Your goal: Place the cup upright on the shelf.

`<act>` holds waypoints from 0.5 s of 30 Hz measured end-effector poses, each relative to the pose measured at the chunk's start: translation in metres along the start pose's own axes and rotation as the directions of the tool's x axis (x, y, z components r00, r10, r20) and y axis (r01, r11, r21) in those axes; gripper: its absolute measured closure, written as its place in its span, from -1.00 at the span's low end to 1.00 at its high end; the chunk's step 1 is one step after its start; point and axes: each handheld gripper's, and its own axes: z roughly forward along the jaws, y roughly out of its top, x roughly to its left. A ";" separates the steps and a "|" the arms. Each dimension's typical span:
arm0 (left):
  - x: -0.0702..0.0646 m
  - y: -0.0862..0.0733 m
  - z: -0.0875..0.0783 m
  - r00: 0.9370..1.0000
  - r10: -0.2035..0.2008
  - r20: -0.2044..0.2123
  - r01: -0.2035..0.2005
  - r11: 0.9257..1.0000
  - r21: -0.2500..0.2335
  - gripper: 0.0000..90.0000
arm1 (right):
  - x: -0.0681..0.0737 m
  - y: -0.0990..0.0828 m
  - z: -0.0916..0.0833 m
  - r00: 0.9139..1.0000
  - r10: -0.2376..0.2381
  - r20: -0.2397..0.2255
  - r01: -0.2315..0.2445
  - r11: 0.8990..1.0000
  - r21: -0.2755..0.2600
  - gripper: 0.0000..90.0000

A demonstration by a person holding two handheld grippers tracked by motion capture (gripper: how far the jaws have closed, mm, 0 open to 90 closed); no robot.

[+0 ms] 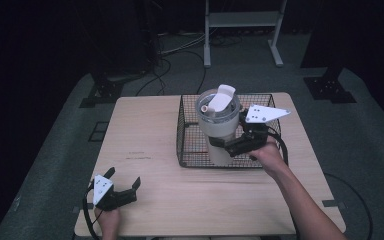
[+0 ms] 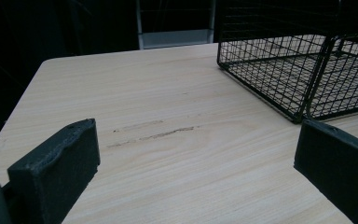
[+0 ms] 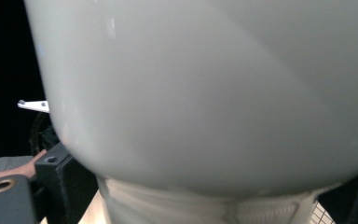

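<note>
From the high view: holding a large white tumbler (image 1: 218, 122) with the right gripper (image 1: 228, 145), jaws closing on its lower body from both sides, above the near part of a black wire basket (image 1: 187, 150) on the wooden table (image 1: 145, 130); probably lifting it a little over the basket floor, though hard to judge from this angle. Showing a clear lid with a white flip spout (image 1: 222, 98) on top of the tumbler. Resting the left gripper (image 1: 126, 188) near the front left corner of the table, jaws standing wide apart with nothing between them, well apart from the basket. From the left gripper view: looking along two black separated jaws over bare wood, with the basket corner (image 2: 303, 114) at the upper right. From the right gripper view: pressing close to the pale tumbler wall (image 3: 214, 93), a black jaw sitting at each lower side of it.
</note>
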 end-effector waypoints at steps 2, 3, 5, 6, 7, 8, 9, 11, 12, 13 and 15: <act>0.000 0.000 0.000 1.000 -0.001 0.000 0.001 1.000 -0.001 -1.00 | -0.003 0.001 0.005 1.000 -0.002 -0.002 0.002 1.000 -0.001 -0.85; 0.000 0.000 0.000 1.000 -0.001 0.000 0.001 1.000 -0.002 -1.00 | -0.004 0.002 0.007 1.000 -0.004 -0.001 0.004 1.000 0.000 -0.85; 0.000 0.000 0.000 1.000 -0.001 0.002 0.001 1.000 -0.001 -1.00 | -0.008 0.003 0.012 1.000 -0.014 0.014 0.014 1.000 0.002 -0.85; 0.000 0.000 0.000 1.000 -0.001 0.004 0.001 1.000 -0.001 -1.00 | -0.010 0.003 0.015 1.000 -0.016 0.023 0.016 1.000 0.005 -0.85; 0.001 0.000 0.000 1.000 -0.002 0.005 0.002 1.000 -0.001 -1.00 | -0.013 0.004 0.018 1.000 -0.012 0.027 0.011 1.000 0.005 -0.85; 0.001 0.000 0.000 1.000 -0.002 0.005 0.002 1.000 -0.001 -1.00 | -0.019 0.004 0.022 1.000 -0.007 0.028 0.006 1.000 0.007 -0.85; 0.001 0.000 0.000 1.000 -0.003 0.006 0.003 1.000 -0.002 -1.00 | -0.019 0.004 0.022 1.000 -0.007 0.028 0.006 1.000 0.007 -0.85; 0.001 0.000 0.000 1.000 -0.002 0.008 0.002 1.000 -0.001 -1.00 | -0.025 0.004 0.027 0.999 -0.012 0.041 0.011 1.000 0.013 -0.85; 0.001 0.000 0.000 1.000 -0.002 0.009 0.002 1.000 -0.001 -1.00 | -0.028 0.004 0.030 0.999 -0.009 0.050 0.009 1.000 0.013 -0.85; 0.001 0.000 0.000 1.000 -0.001 0.010 0.001 1.000 -0.001 -1.00 | -0.031 0.004 0.032 0.998 -0.008 0.054 0.008 1.000 0.018 -0.85; 0.001 0.000 0.000 1.000 0.000 0.011 0.000 1.000 -0.001 -1.00 | -0.036 0.003 0.036 0.998 0.003 0.062 -0.004 1.000 0.020 -0.85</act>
